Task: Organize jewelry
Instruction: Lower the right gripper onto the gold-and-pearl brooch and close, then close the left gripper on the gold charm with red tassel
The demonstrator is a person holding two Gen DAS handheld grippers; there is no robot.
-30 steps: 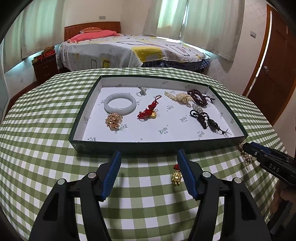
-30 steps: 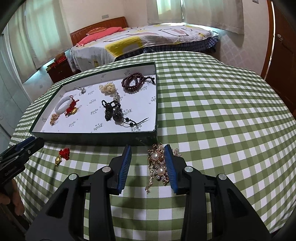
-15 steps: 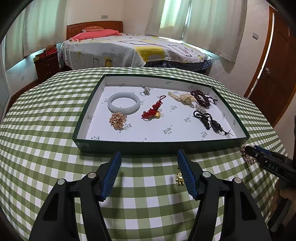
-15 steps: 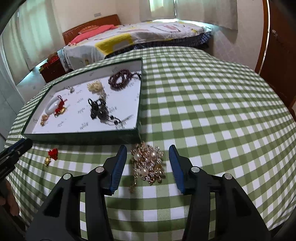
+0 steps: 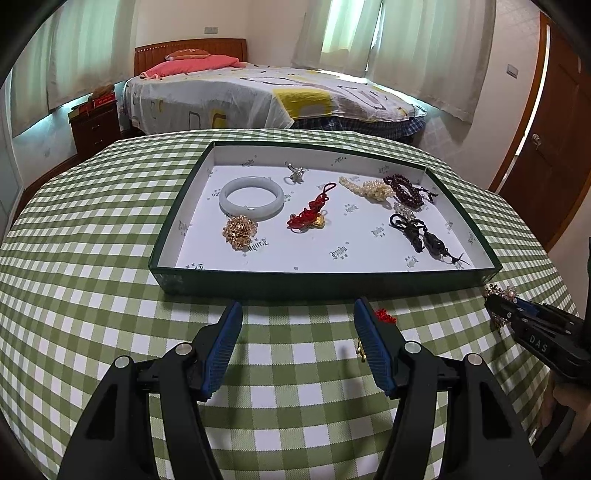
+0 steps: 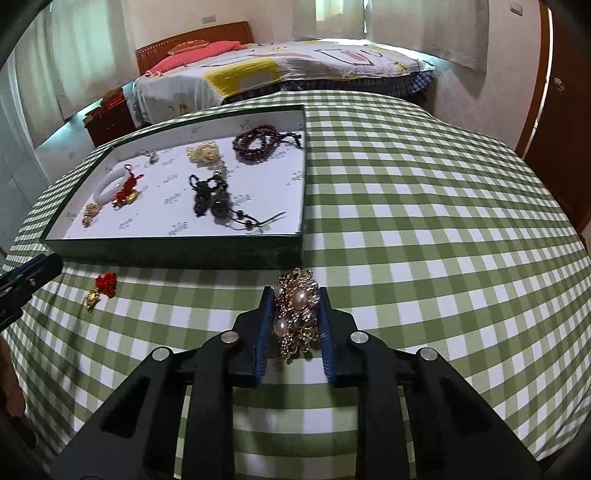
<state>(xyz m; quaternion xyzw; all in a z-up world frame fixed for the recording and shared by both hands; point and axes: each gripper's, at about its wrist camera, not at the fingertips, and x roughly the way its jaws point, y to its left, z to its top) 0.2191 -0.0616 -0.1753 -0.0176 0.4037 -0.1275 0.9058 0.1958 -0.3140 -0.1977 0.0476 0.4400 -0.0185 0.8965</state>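
Past my desk, draped in a green-and-white checked cloth, I see a bed under a white patterned cover with pink pillows at its wooden headboard. A dark nightstand sits just beside it, pale curtains hang behind, and a brown door stands to the right.

**A bedroom lit through pale curtains**

A bed stands against the far cream wall, with a reddish wooden headboard, a pink pillow and a white cover patterned in yellow; beside it a dark wooden nightstand; sheer pale-green curtains glow with daylight on both sides; a brown wooden door stands at the right; a green-and-white checked tablecloth fills the foreground.
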